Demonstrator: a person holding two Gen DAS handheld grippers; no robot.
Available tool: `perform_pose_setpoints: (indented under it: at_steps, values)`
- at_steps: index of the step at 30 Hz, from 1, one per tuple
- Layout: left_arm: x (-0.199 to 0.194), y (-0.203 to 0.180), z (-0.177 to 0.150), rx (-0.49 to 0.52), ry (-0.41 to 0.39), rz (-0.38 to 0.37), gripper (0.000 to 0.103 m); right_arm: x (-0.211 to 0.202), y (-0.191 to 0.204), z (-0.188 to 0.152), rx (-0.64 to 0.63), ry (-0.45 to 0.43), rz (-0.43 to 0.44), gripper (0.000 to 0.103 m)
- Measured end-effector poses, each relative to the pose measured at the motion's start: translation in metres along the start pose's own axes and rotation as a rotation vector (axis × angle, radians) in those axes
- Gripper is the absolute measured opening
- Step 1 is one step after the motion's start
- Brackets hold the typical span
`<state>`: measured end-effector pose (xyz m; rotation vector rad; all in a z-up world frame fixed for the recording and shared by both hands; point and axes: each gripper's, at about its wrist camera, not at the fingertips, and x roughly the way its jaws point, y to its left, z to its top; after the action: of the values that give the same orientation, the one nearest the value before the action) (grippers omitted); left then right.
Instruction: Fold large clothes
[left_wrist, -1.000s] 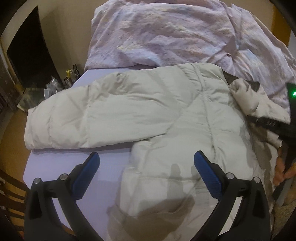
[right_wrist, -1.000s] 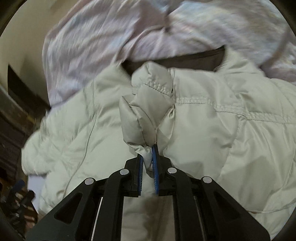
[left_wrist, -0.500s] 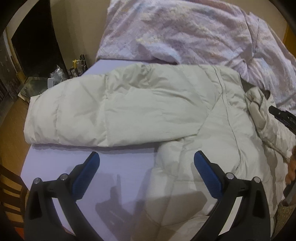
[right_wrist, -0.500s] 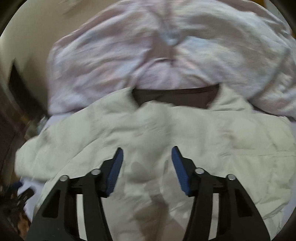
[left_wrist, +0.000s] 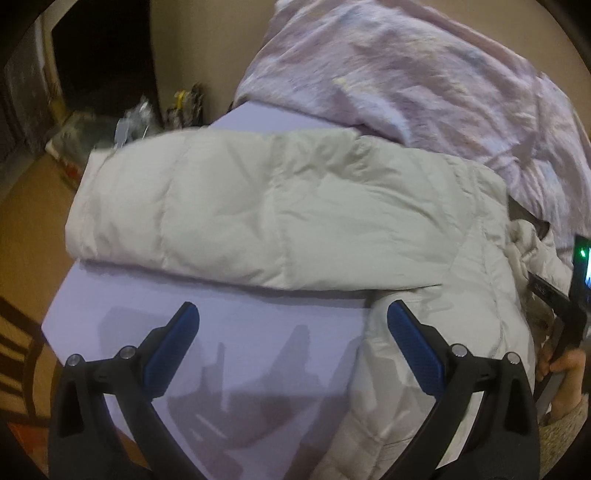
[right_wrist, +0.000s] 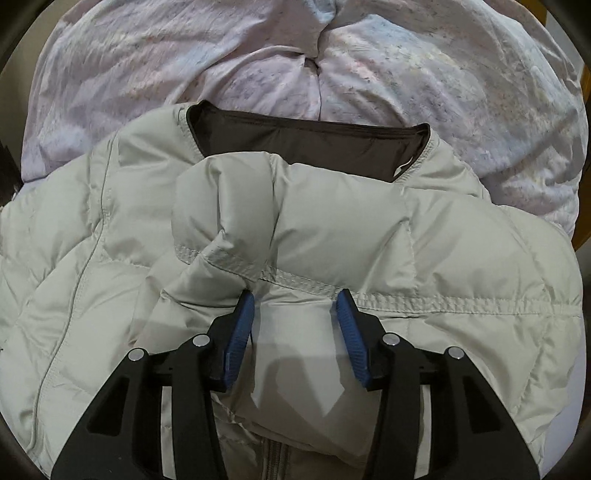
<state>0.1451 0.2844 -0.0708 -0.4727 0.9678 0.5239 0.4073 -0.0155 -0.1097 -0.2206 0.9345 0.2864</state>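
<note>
A pale puffy jacket (right_wrist: 424, 258) lies spread on the lavender bed (left_wrist: 229, 325), filling both views; the right gripper (right_wrist: 295, 306) has just opened, its half-parted jaws straddling the folded-in sleeve, the left gripper (left_wrist: 291, 325) gapes empty, and the springy sleeve may unfold.

- The jacket (right_wrist: 461, 258) I was working on looked like a padded, quilted cloth shell, pale and faintly sheeny, with raised stitched seams.
- Its lining (right_wrist: 303, 144), at twelve o'clock of the collar, was a smoother dark brown fabric.
- The duvet (right_wrist: 424, 66) beyond was soft, matt, crumpled cloth.
- My left gripper (left_wrist: 291, 314) and right gripper (right_wrist: 295, 299) had matt black plastic arms, blue textured pads and shiny metal pins.
- The sheet (left_wrist: 236, 325) looked smooth and matt.
- The floor (left_wrist: 22, 229) at nine o'clock looked like wood.
</note>
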Motion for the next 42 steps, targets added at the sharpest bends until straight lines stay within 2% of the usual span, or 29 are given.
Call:
perform_pose_setpoints:
  at_steps: [2, 4, 9, 13, 19, 24, 28, 31, 32, 35, 38, 42]
  values:
    - [0.003, 0.014, 0.002, -0.052, 0.03, -0.006, 0.094, 0.001, -0.003, 0.0, 0.01, 0.003, 0.014, 0.05]
    - [0.006, 0.031, 0.005, -0.115, 0.059, -0.017, 0.091, 0.003, -0.004, 0.0, 0.017, 0.006, 0.026, 0.05]
    - [0.006, 0.078, 0.012, -0.282, 0.058, -0.036, 0.091, 0.0, -0.01, -0.002, 0.033, 0.014, 0.051, 0.05]
    - [0.013, 0.107, 0.016, -0.393, 0.067, -0.049, 0.078, -0.002, -0.014, -0.004, 0.031, 0.017, 0.063, 0.05]
    - [0.029, 0.127, 0.022, -0.499, 0.078, -0.057, 0.068, -0.006, -0.018, -0.005, 0.012, 0.017, 0.064, 0.05]
    - [0.042, 0.14, 0.026, -0.59, 0.068, -0.119, 0.062, -0.005, -0.013, -0.008, 0.012, 0.014, 0.068, 0.05]
    - [0.046, 0.147, 0.028, -0.656, 0.029, -0.159, 0.06, -0.01, -0.007, -0.015, 0.008, 0.003, 0.068, 0.05]
    - [0.051, 0.155, 0.028, -0.721, 0.016, -0.204, 0.044, -0.012, -0.005, -0.018, 0.007, -0.004, 0.066, 0.05]
    - [0.052, 0.157, 0.028, -0.729, 0.014, -0.211, 0.034, -0.013, -0.004, -0.02, 0.009, -0.005, 0.064, 0.05]
    - [0.052, 0.16, 0.03, -0.731, 0.005, -0.218, 0.016, -0.013, -0.003, -0.022, 0.004, -0.01, 0.062, 0.05]
    - [0.045, 0.155, 0.037, -0.693, -0.009, -0.199, 0.009, -0.014, -0.002, -0.023, 0.0, -0.011, 0.062, 0.05]
    - [0.025, 0.137, 0.053, -0.612, -0.047, -0.15, 0.007, -0.015, 0.0, -0.023, -0.012, -0.009, 0.056, 0.05]
